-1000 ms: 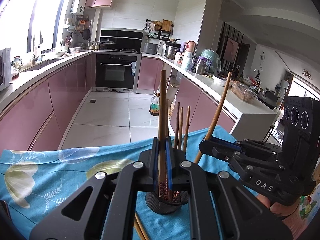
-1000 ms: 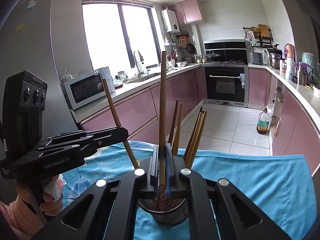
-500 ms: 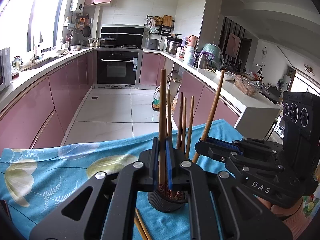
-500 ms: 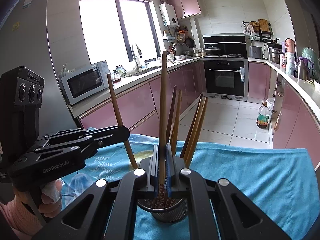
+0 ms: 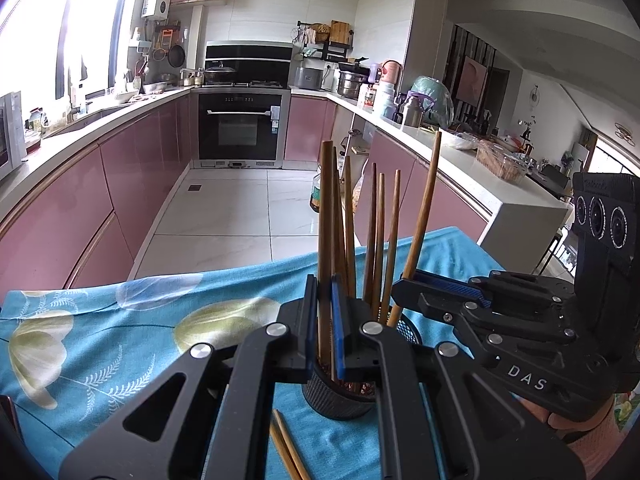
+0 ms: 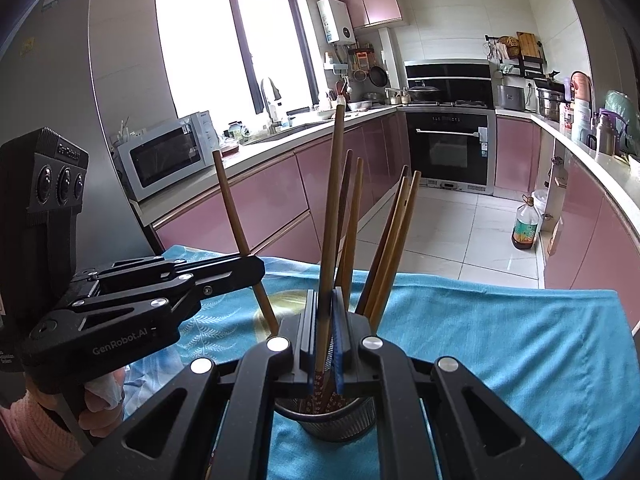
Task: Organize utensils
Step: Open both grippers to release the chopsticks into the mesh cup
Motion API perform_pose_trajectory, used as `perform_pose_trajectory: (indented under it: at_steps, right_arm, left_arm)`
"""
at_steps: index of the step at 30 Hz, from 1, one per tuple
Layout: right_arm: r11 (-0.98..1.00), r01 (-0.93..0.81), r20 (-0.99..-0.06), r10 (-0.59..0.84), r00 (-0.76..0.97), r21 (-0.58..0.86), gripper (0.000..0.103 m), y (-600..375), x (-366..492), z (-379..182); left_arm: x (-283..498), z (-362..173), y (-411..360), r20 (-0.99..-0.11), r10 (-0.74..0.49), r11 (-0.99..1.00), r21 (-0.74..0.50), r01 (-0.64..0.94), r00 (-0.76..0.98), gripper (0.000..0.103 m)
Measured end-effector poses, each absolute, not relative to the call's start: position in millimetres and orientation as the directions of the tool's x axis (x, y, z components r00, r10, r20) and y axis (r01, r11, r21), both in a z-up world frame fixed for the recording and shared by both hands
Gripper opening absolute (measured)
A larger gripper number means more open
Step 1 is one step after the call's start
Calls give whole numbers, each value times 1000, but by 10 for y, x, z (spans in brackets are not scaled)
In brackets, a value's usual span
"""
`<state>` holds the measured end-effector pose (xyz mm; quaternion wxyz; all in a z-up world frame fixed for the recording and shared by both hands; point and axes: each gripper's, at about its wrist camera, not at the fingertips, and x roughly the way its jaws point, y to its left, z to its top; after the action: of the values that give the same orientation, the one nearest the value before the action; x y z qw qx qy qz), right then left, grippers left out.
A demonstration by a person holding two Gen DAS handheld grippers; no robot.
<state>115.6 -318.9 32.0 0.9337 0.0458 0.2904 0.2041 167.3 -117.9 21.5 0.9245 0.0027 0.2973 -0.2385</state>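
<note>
A black mesh holder (image 5: 340,396) (image 6: 324,420) stands on the blue cloth with several wooden chopsticks upright in it. My left gripper (image 5: 323,292) (image 6: 258,268) is shut on one chopstick (image 5: 325,220) (image 6: 234,216), whose lower end reaches down at the holder's left rim. My right gripper (image 6: 325,300) (image 5: 400,288) is shut on another chopstick (image 6: 332,208) (image 5: 420,228), its patterned lower end inside the holder. Both grippers meet over the holder from opposite sides. Two loose chopsticks (image 5: 286,448) lie on the cloth in front of the holder.
The flowered blue tablecloth (image 5: 100,340) covers the table; its far edge drops to the kitchen floor. A hand (image 6: 100,400) grips the left gripper's handle. Pink cabinets and counters line the room behind.
My left gripper has sunk a little with its chopstick, so the holder sits closer beneath it. The right gripper has stayed almost still, holding its chopstick in the holder.
</note>
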Motion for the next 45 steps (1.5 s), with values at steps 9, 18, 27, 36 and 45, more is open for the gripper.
perform_pose_trajectory:
  at_steps: [9,18,27,36,45]
  right_arm:
    - [915,-359,-541,398,741,182,7,-3128,1164,250]
    - [918,-355,-547,391,740,176,7,-3100,1156,229]
    - [922,-340,-551,384,741,185,8,-3160,1179,228]
    - [926,-321,-550,376,746,197,20,-3202,1219,208]
    - [927,-324,-549,373,748,189,22,-3163,1190,202]
  left_arm:
    - [1707,199,-1170,-550,-437,888,-136,440,712,7]
    - [1709,166,-1181,-557,-435,888,-134,440,708,8]
    - [1791,90,-1194,-570,-423,894,-133,428,704,11]
    - [1811,21,-1178,-573,-414,898,-132,419,707,24]
    - [1729,-18,-1099,-559,-405,906,-138,401,723,42]
